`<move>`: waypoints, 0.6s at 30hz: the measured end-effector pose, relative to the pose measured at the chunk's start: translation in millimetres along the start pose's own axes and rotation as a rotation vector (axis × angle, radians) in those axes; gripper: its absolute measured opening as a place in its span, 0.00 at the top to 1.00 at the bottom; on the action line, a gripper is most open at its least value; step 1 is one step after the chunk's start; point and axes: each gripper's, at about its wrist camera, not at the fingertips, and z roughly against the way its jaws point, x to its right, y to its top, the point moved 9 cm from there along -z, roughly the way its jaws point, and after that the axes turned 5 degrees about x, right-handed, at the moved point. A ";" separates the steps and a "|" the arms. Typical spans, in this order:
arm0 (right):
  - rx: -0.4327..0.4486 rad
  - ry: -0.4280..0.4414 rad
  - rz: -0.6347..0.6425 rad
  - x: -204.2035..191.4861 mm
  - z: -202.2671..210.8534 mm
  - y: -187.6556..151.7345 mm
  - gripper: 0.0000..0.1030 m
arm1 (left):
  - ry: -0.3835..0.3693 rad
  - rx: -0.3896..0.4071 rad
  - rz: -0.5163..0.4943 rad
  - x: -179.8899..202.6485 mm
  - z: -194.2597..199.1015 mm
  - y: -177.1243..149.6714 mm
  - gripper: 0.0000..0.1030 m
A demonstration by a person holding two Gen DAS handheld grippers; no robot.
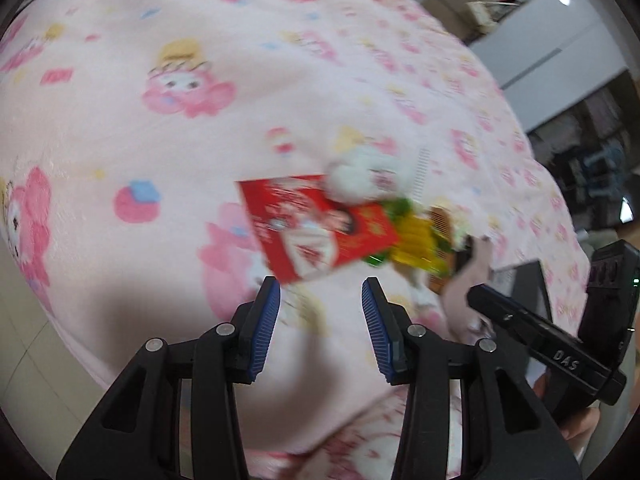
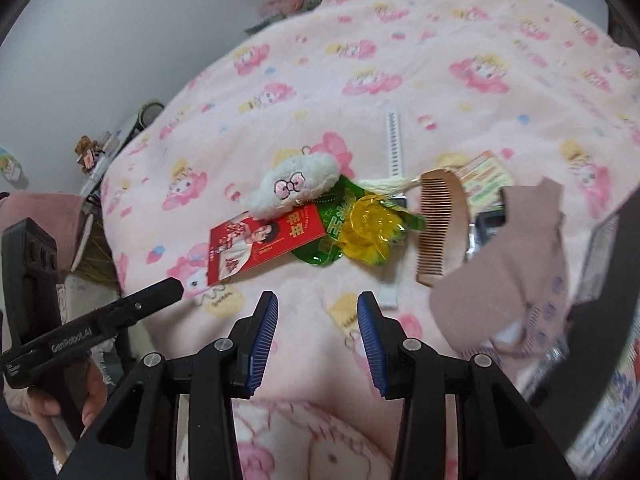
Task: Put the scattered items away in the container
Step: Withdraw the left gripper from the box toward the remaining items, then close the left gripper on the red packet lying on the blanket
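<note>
Your left gripper (image 1: 321, 296) hangs over the pink cartoon-print blanket (image 1: 168, 128) with its blue pads spread and nothing between them. From that gripper, the red packet (image 1: 316, 224) lies just past the fingertips at about 12 o'clock, flat on the blanket. The white plush keychain (image 1: 360, 178) sits beyond it at 1 o'clock, overlapping the packet's far corner. The green-and-yellow wrapped item (image 1: 412, 240) touches the packet's right end, at roughly 2 o'clock. The left view is blurred, so finer detail there cannot be read.

Your right gripper (image 2: 318, 314) also points down at the blanket, jaws apart with only blanket showing between the pads; it grips nothing. From it, the red packet (image 2: 260, 244) lies at 11 o'clock, close to the left fingertip. The plush keychain (image 2: 298, 186) is at 12 o'clock, farther off, resting on the packet's far edge and on the green-and-yellow wrapper (image 2: 360, 228), which sits near 12 to 1 o'clock. The wooden comb (image 2: 440, 224) stands at 2 o'clock, just right of the wrapper. A white toothed strip (image 2: 394, 140) lies beyond, near 12 o'clock, and a small white piece (image 2: 389, 294) sits just past the right fingertip. A brownish-pink cloth (image 2: 508, 276) lies at 3 o'clock, draped over something dark; whether that is the container cannot be told.
</note>
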 end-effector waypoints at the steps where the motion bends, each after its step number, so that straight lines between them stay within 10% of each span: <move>1: -0.006 0.003 0.014 -1.6 -6.3 4.5 0.64 | 0.010 -0.004 0.010 -5.2 -4.8 2.6 0.58; 18: -0.163 0.060 0.125 -19.5 -119.5 43.5 0.51 | 0.131 -0.037 0.031 -28.9 -69.8 22.8 0.48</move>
